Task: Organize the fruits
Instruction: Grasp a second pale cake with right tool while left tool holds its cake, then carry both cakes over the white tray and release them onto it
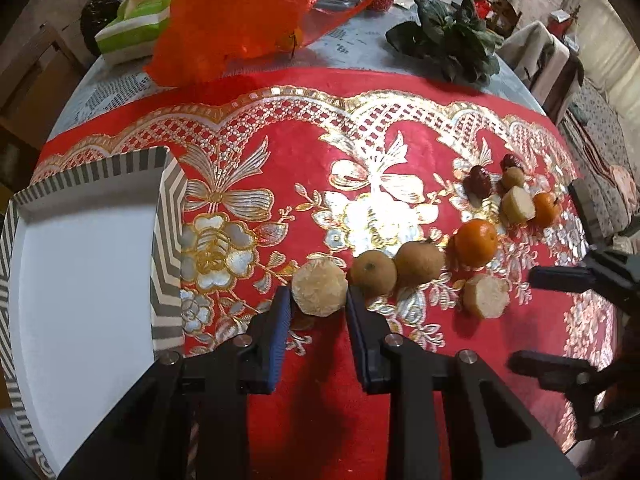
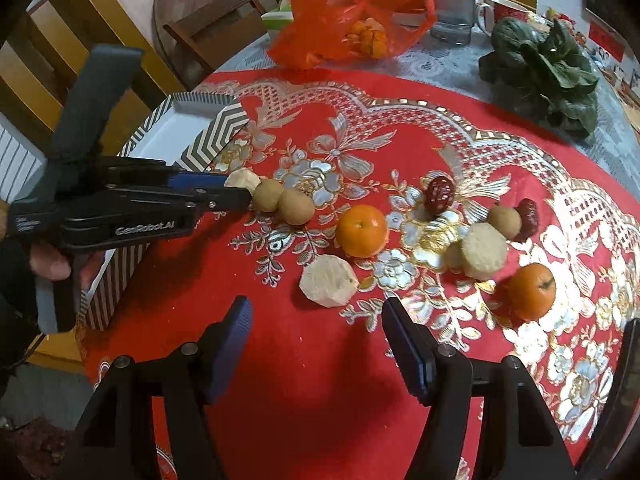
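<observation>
My left gripper (image 1: 319, 304) has the nearest pale peeled chunk (image 1: 319, 289) between its blue pads, which sit against its flanks, so I judge that I am holding it. It still sits on the red cloth (image 1: 320, 420), at twelve o'clock from my fingertips. It looks firm but moist and faceted, light, likely a little slippery, so I'd keep the pads on two opposite flat cuts, not on the corners.

My right gripper (image 2: 316, 320) stands wide with nothing between the pads. A second peeled chunk (image 2: 329, 279) lies just past it at twelve o'clock, and I'd take it across its cut sides in the same way.

Next out, at one o'clock from my left fingers, two brown round fruits (image 1: 374, 273) touch each other. They look thin-shelled and light, so a gentle squeeze across the middle should do. The mandarin (image 2: 361, 231) beyond is soft-skinned and springy. Farthest are the wrinkled red dates (image 2: 439, 193), small and firm, easy to flick away.

The striped tray (image 1: 168, 240) lies at nine o'clock of my left gripper, white floor bare.

On the left tool's side I read "GenRobot.AI" (image 2: 144, 229). A smaller label nearby is too blurred to read.
</observation>
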The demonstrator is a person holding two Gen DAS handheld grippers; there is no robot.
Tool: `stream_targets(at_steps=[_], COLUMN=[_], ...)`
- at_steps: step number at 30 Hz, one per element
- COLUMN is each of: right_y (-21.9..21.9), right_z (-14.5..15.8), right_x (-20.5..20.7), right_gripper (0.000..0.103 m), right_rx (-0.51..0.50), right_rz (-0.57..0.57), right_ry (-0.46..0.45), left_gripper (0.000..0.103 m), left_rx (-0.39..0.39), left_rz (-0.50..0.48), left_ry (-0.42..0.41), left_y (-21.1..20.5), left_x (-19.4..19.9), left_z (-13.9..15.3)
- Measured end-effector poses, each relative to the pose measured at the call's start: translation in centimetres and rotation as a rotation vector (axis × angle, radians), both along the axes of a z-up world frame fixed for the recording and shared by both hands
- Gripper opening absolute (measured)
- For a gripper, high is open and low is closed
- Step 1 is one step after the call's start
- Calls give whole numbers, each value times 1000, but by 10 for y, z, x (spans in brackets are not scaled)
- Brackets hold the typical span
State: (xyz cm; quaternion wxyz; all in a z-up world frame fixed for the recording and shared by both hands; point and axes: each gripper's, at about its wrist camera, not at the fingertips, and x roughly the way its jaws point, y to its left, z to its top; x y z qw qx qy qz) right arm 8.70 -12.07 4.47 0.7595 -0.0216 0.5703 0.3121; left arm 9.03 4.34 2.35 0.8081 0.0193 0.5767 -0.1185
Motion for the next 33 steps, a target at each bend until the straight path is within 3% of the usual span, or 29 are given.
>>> stream_targets(at_steps=[6, 13, 25, 33], right_y=[12, 22, 10, 27], right_z=[-7, -17, 3, 24], right_x=[4, 7, -6, -13], right_gripper=[59, 36, 35, 35], right_rx=[-42, -95, -62, -49], right_rz=[23, 65, 55, 90], right_ry=[-25, -27, -33, -67], left_gripper=[27, 27, 27, 27], left_rx=[-10, -12, -17, -11], left_rz=[41, 81, 148, 187], left_ry=[0, 3, -19, -58], left_y=[-1, 1, 5, 14], left_x=[-7, -15, -32, -48], left_z=[4, 5, 20, 40])
